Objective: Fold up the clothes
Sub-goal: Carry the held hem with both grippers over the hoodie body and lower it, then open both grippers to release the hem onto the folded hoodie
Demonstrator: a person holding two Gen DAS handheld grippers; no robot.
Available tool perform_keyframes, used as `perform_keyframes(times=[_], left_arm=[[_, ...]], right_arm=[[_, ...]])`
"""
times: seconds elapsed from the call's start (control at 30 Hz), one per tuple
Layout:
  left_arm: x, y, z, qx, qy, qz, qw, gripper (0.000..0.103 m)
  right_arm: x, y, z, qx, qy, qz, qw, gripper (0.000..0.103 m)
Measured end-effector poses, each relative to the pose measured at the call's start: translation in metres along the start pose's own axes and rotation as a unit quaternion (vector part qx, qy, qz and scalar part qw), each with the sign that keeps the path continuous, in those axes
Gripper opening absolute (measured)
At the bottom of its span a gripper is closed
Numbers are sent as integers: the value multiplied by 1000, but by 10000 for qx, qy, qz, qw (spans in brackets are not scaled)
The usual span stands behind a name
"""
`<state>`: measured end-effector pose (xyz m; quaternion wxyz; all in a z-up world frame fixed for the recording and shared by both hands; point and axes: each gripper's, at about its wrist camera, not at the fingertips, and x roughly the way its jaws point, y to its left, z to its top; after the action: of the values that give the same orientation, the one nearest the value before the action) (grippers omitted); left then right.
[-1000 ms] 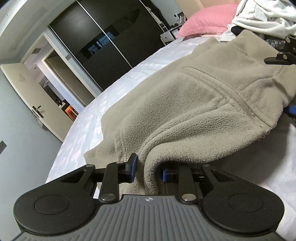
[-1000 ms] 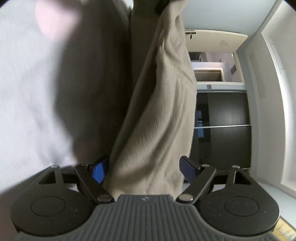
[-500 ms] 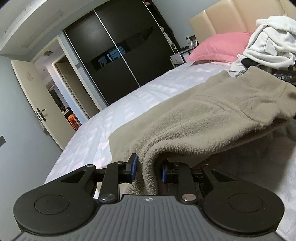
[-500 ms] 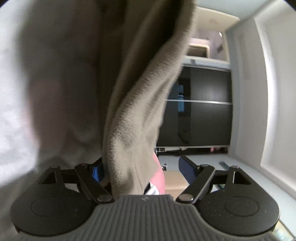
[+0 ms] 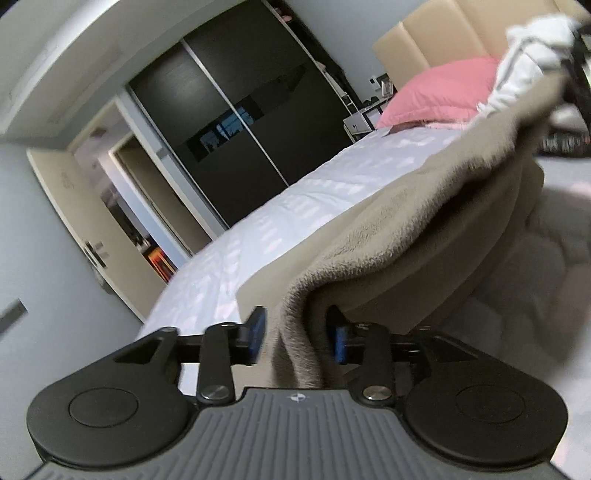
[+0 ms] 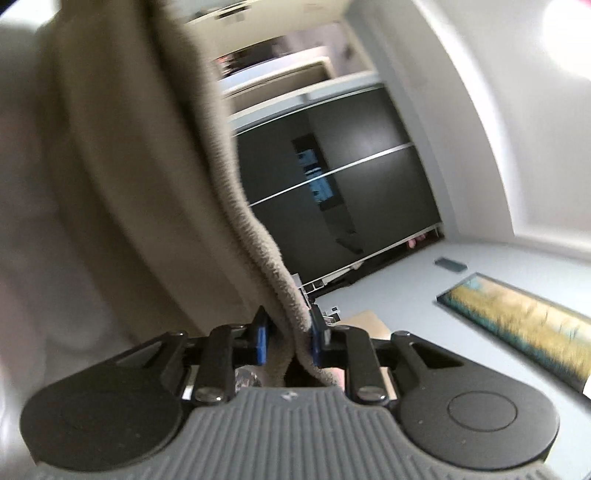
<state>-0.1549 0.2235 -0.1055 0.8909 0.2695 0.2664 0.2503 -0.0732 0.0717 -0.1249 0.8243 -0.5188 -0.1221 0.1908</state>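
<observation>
While both grippers hold edges of the beige fleece garment point(image 5: 424, 206), it hangs between them, partly lifted off the white bed sheet point(image 5: 295, 206). L gripper point(image 5: 297, 330): fingers a bit apart w/ a fleece fold bunched between the blue pads; pad contact on both sides unclear, but the cloth rises taut from it, so judged pinching. R gripper point(image 6: 286, 332): fingers drawn close, nipping a thin fleece edge; cloth runs up and away over the camera, blurred. Garment's far end is raised near the pink pillow point(image 5: 443, 92) and the white clothes pile point(image 5: 532, 40) by the headboard point(image 5: 461, 33); its mid part sags and seems to rest on the sheet, w/ shadow beneath the raised flap. Wardrobe w/ dark sliding doors point(image 5: 240, 122) in bkgd. Step, as judged: mid-fold, one half carried through the air over the other; could equally be a lift to spread it flat, frames don't settle which. Next move calls for: both pinches kept firm, held edges level so the fleece doesn't twist, then lowered onto the bed w/ edges aligned before any release. Risk: thick pile slips from the wider L pinch.
</observation>
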Motion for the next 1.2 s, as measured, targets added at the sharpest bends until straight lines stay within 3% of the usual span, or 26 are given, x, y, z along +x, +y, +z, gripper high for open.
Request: perform_keyframes(times=[0.17, 0.33, 0.4, 0.6, 0.7, 0.87, 0.93, 0.97, 1.07, 1.2], left_arm=[[0, -25, -13, 781, 67, -85, 9969, 55], [-4, -59, -27, 1508, 144, -340, 9879, 59], [-6, -78, -34, 1867, 163, -489, 9811, 59], [-11, -137, -63, 3135, 223, -622, 9473, 59], [-5, -148, -70, 3262, 534, -554, 9422, 59], [15, -141, -70, 2984, 932, -316, 9494, 58], [20, -130, -63, 2609, 1083, -368, 9586, 33], [22, -124, -59, 2408, 1159, -396, 9628, 28], [22, -88, -39, 1321, 1348, -527, 9806, 20], [13, -28, -12, -40, 1216, -364, 9919, 14]], right_arm=[[17, -10, 3, 235, -5, -83, 9997, 23], [30, -17, -2, 415, 35, -113, 9991, 23], [33, -19, -4, 466, 46, -125, 9988, 23], [32, -13, -2, 512, 114, -108, 9986, 23], [12, -3, -13, 516, 145, -85, 9985, 23], [-4, 5, -20, 511, 132, -63, 9986, 23], [-9, 5, -23, 498, 118, -31, 9987, 23], [-12, 4, -23, 494, 109, -7, 9987, 23], [-19, 0, -26, 484, 82, 66, 9988, 23], [-29, -5, -28, 471, 46, 163, 9987, 22]])
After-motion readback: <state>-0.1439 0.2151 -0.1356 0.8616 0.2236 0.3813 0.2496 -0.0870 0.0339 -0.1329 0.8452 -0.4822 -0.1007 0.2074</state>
